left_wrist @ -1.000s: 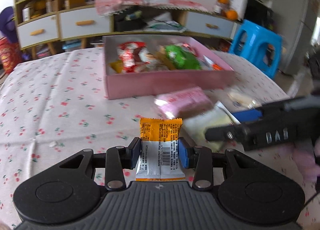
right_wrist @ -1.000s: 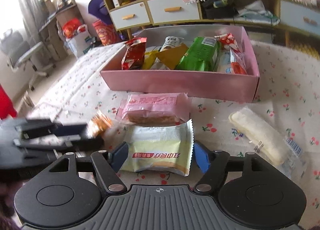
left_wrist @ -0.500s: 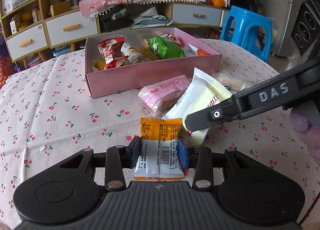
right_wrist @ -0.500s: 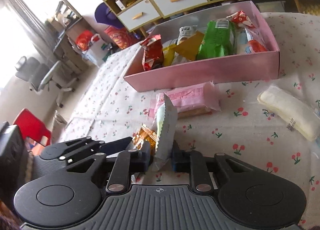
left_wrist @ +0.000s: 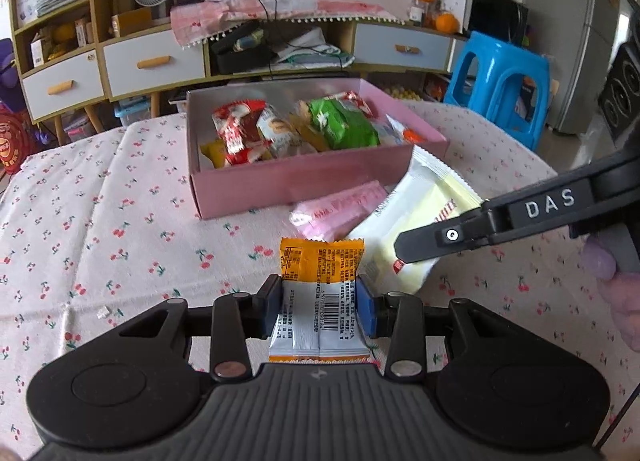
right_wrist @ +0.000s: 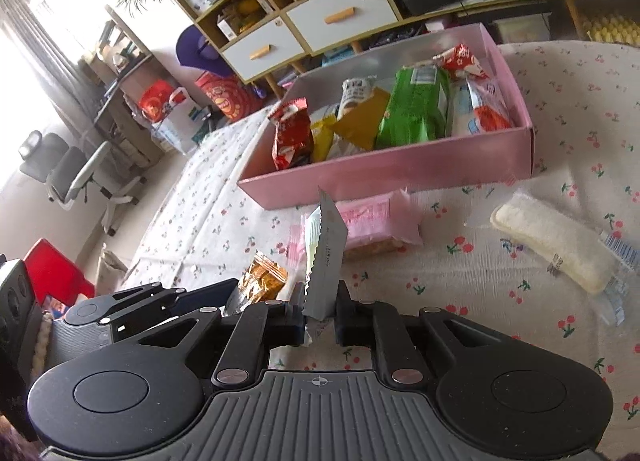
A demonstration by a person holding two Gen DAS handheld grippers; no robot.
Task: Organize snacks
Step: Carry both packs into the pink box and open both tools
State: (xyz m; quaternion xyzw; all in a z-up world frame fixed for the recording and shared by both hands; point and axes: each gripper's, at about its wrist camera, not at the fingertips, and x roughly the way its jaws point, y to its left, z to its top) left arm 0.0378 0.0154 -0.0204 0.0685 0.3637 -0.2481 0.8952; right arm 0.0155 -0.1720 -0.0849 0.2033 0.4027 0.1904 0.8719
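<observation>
My left gripper is shut on an orange-and-white snack packet, held above the tablecloth in front of the pink box. My right gripper is shut on a white-and-yellow snack packet, seen edge-on and lifted off the table; in the left wrist view this packet hangs from the right gripper's finger. The pink box holds several snacks, among them a green bag and a red bag. A pink packet lies on the cloth before the box.
A long pale snack bar in clear wrap lies on the cherry-print tablecloth at right. A blue stool stands beyond the table's far right edge. Drawers and shelves line the back wall.
My right gripper closed on the white-and-yellow packet and lifted it off the table, turning it on edge. Both grippers have risen and moved toward the pink box. The left still holds the orange packet.
</observation>
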